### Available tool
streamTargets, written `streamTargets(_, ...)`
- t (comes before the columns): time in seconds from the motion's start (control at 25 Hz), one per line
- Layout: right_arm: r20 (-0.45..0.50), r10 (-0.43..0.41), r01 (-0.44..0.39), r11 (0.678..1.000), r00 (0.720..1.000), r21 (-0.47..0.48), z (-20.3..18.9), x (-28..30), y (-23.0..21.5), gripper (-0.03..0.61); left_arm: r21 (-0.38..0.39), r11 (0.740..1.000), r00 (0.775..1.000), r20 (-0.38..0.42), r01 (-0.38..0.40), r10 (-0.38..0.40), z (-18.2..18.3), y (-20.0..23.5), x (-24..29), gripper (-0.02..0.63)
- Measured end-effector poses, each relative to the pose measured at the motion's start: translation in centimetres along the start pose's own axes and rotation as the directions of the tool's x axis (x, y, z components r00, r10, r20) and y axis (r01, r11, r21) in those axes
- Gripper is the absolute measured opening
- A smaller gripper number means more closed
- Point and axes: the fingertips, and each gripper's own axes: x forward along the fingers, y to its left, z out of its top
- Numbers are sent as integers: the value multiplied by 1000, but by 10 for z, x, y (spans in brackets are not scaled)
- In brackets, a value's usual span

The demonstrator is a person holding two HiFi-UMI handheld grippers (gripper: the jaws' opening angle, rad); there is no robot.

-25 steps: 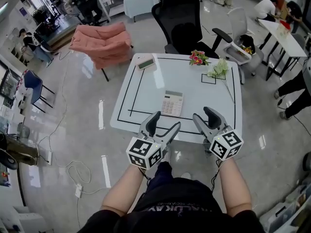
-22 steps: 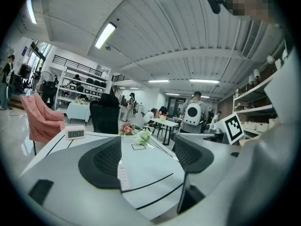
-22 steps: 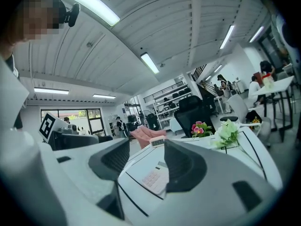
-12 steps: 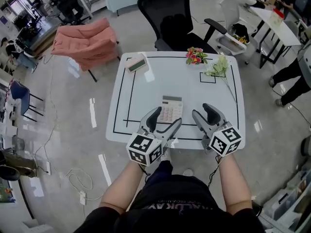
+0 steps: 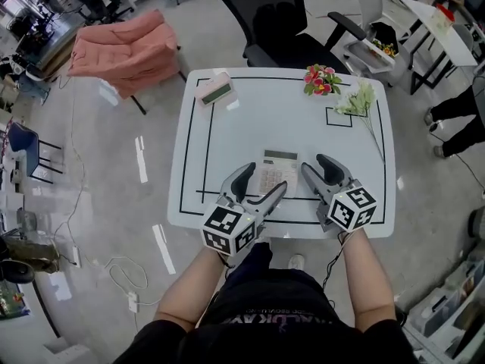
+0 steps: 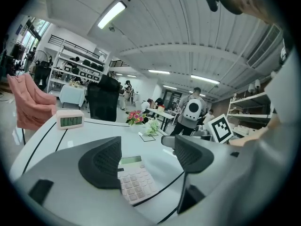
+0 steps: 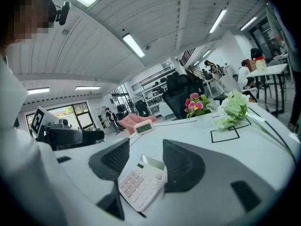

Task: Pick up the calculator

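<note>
A white calculator (image 5: pixel 276 171) lies flat on the white table (image 5: pixel 227 135), near its front edge, inside the black taped outline. My left gripper (image 5: pixel 262 183) is open, just left of and nearer than the calculator; its right finger reaches the calculator's near left corner. My right gripper (image 5: pixel 317 167) is open, just to the calculator's right. The left gripper view has the calculator (image 6: pixel 134 180) low between the jaws of that gripper (image 6: pixel 146 159). In the right gripper view the calculator (image 7: pixel 141 182) lies between the jaws of that gripper (image 7: pixel 146 163). Neither holds anything.
A small pink desk clock (image 5: pixel 214 89) stands at the far left corner. Pink flowers (image 5: pixel 321 80) and white flowers (image 5: pixel 360 101) lie at the far right by a small taped square (image 5: pixel 339 117). A black office chair (image 5: pixel 292 21) stands behind the table, a pink chair (image 5: pixel 125 48) to its left.
Both grippers have come forward over the table's front edge and now flank the calculator. The head view has shifted closer to the table. The calculator has not moved.
</note>
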Motion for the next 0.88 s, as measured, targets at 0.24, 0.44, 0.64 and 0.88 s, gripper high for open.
streamTargets(0.24,-87,-8,10,1000,996,21,-25,36,-19,218,-34,999,999,-43,10,-11,-14,26,9,346)
streamTargets(0.44,-160,2,4,999,987,36,-43,59,-31,218,-61,998,998,-66,14,-18,-23,41,17,346)
streamTargets(0.64,-217,3,5,999,976,34,-55,76,-41,218,-86,996,996,-86,15,-23,-32,54,22,347)
streamTargets(0.88,-284,39,-29,999,958,38,-66,92,-44,218,-111,994,995,-100,1,-12,-38,76,24,345)
